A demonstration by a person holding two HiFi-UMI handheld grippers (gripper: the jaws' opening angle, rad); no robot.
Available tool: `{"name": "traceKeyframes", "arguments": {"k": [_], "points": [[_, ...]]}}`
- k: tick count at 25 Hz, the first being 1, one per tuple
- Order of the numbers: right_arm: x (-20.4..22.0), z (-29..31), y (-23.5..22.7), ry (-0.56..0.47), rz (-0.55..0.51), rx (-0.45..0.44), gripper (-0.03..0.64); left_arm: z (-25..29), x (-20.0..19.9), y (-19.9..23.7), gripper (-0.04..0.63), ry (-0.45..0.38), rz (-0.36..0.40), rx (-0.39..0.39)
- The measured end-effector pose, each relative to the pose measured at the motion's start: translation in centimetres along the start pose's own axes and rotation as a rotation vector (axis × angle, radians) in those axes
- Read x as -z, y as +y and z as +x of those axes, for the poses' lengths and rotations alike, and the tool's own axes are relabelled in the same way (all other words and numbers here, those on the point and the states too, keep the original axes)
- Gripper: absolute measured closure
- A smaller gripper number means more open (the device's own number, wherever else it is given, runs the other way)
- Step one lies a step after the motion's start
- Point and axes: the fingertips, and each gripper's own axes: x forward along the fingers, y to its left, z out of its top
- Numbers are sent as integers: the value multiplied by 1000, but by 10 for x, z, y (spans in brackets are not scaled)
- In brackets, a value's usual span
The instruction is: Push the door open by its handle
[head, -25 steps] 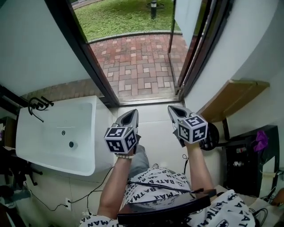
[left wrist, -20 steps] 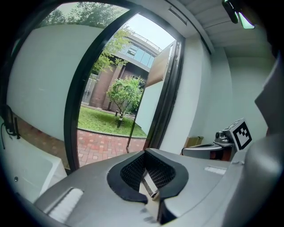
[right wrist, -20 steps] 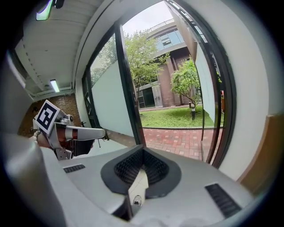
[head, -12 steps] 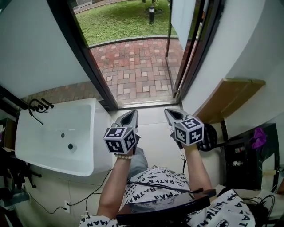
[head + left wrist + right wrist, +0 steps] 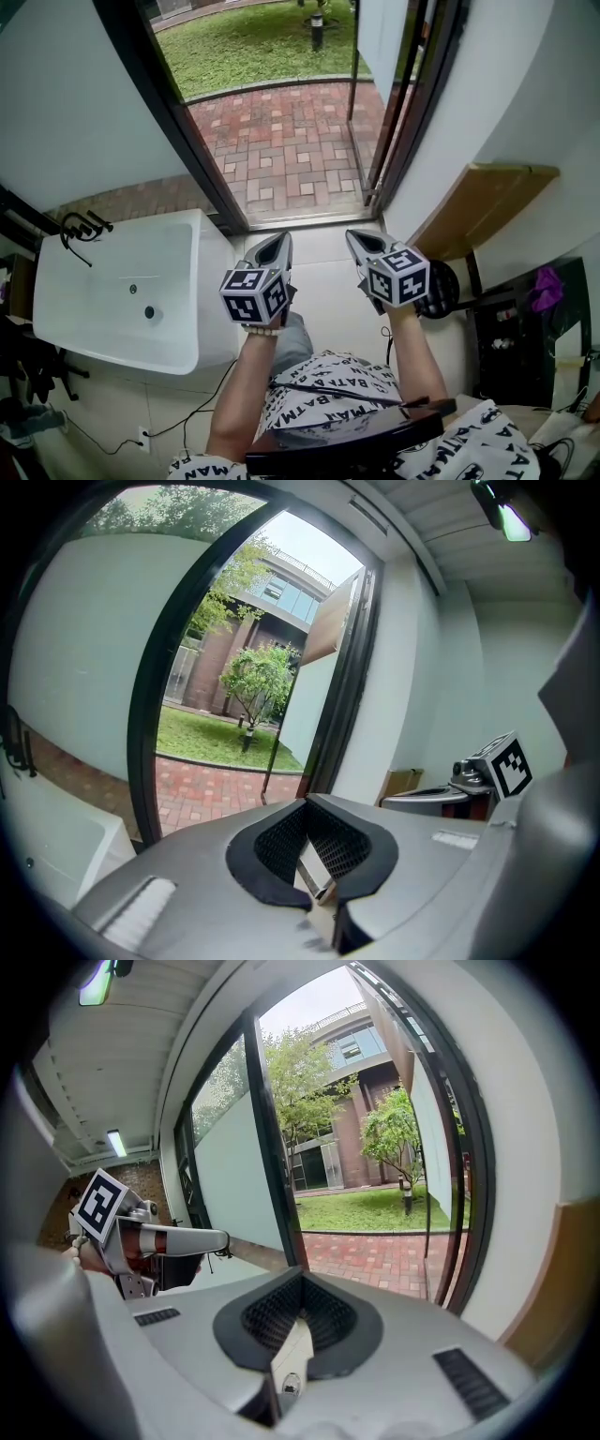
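Observation:
The glass door [image 5: 380, 42] stands swung outward at the doorway's right side, and its thin upright bar handle [image 5: 353, 66] is far ahead of both grippers. My left gripper [image 5: 272, 246] and right gripper [image 5: 360, 236] hang side by side over the pale floor just inside the threshold, both shut and empty, touching nothing. In the left gripper view the jaws [image 5: 319, 899] meet, the door [image 5: 323, 682] is ahead, and the right gripper [image 5: 441, 797] shows at the right. In the right gripper view the jaws [image 5: 286, 1382] are together, with the left gripper [image 5: 178, 1239] at the left.
A white basin [image 5: 178, 309] with a black tap [image 5: 80, 225] stands close on the left. A wooden shelf [image 5: 487, 202] and a black cabinet [image 5: 520, 347] are on the right. Red brick paving [image 5: 281, 141] and a lawn [image 5: 253, 37] lie beyond the dark door frame [image 5: 169, 112].
Only the head view has shifted a little; both grippers stay shut and in place, and the door has not visibly moved.

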Motion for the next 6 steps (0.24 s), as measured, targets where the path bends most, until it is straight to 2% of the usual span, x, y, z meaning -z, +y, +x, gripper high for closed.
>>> {"name": "traceKeyframes", "arguments": {"k": [6], "points": [[1,-1,-2,-2,-3,6,603,3,5,-1,611,5,-3,3]]}}
